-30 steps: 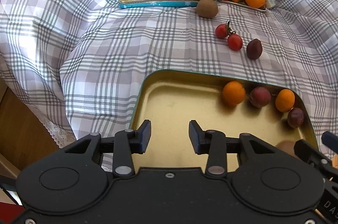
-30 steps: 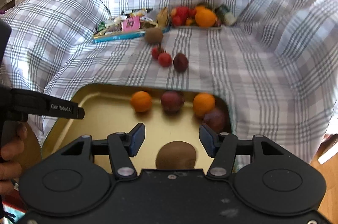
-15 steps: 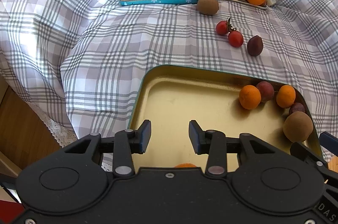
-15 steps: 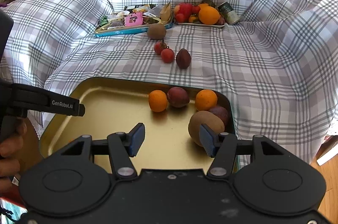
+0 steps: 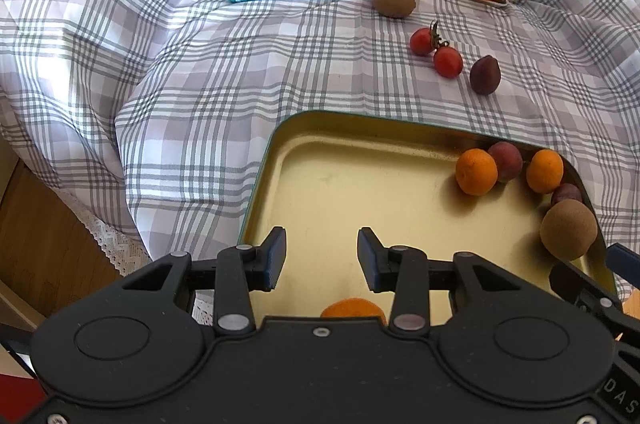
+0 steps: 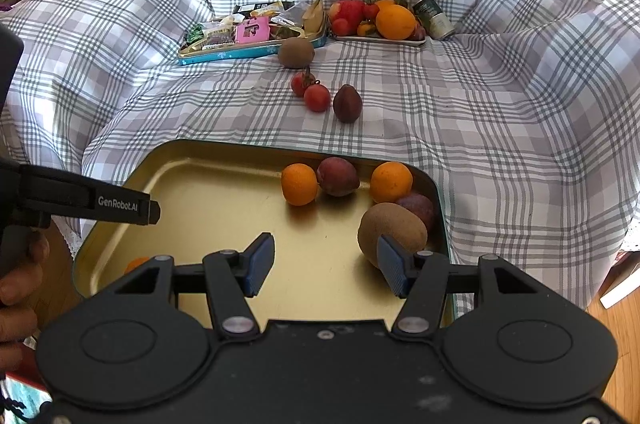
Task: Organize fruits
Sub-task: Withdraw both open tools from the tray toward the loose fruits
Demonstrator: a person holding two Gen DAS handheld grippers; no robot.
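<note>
Right wrist: kiwi (image 6: 392, 232) beside open right claw (image 6: 326, 266).

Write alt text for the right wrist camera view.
An open right gripper hovers over a gold metal tray holding two oranges, two dark plums and a brown kiwi. Beyond, on a checked cloth, lie two red tomatoes.

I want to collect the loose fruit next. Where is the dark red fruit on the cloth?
In the right wrist view the dark red fruit lies on the checked cloth, just right of the two tomatoes and beyond the gold tray.
</note>
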